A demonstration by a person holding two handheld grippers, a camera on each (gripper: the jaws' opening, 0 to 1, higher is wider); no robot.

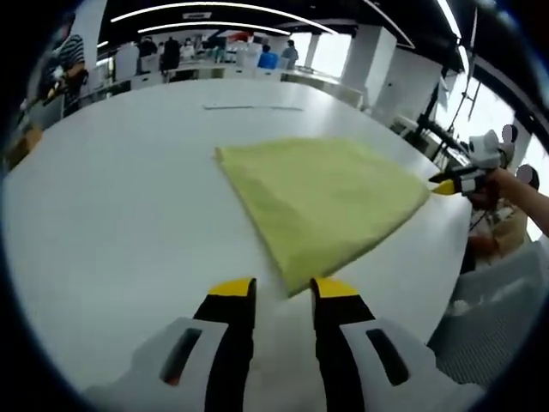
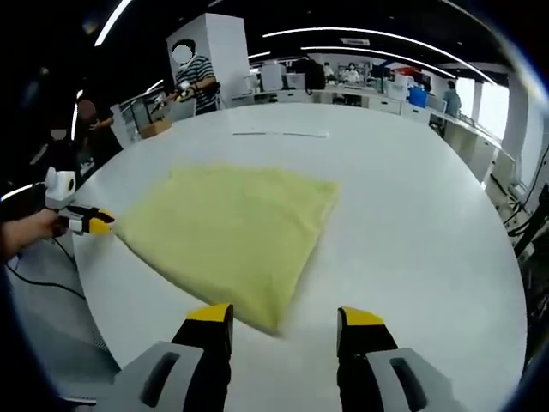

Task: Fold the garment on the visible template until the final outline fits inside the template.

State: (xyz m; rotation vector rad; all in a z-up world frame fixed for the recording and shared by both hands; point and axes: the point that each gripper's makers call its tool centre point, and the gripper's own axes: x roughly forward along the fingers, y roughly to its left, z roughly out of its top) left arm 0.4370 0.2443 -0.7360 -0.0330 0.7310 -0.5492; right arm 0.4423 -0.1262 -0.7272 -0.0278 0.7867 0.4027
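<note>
A yellow-green garment (image 1: 322, 206) lies flat on the white table (image 1: 120, 223), folded into a rough four-cornered shape. Its near corner reaches into the gap between my left gripper's (image 1: 283, 288) open jaws. My right gripper (image 1: 453, 183), held by a hand, sits at the garment's right corner. In the right gripper view the garment (image 2: 227, 240) spreads ahead, and its near corner lies just ahead of the left jaw of my open right gripper (image 2: 286, 316). The left gripper (image 2: 93, 222) touches the garment's left corner there.
A thin dark line (image 1: 253, 107) is marked on the table beyond the garment, also seen as a line (image 2: 279, 134) in the right gripper view. The table edge (image 2: 81, 283) runs close on the left, with a cable below. People (image 2: 196, 75) stand at desks behind.
</note>
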